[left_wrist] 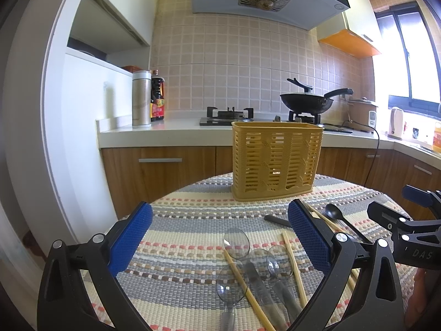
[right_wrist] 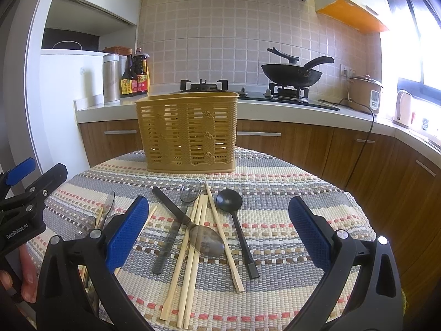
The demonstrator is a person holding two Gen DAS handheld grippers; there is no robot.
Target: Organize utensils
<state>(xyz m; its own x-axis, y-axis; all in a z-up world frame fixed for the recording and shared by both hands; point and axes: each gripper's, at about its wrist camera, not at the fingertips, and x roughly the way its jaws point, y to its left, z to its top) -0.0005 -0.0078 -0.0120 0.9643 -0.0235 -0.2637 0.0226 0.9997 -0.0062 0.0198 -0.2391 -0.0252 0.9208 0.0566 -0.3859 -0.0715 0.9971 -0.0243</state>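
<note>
On the striped surface (right_wrist: 289,182) the yellow basket (right_wrist: 187,132) stands empty; chopsticks (right_wrist: 193,248) and black spoon (right_wrist: 237,226) lie loose before it. Both grippers, left gripper (left_wrist: 220,245) and right gripper (right_wrist: 217,234), hover, fingers apart. Sorting seems unstarted; next, close on one utensil.

table (right_wrist: 317,193) – striped woven cloth | basket (right_wrist: 187,132) | chopsticks (right_wrist: 193,248) – spoons (right_wrist: 206,238)
</note>
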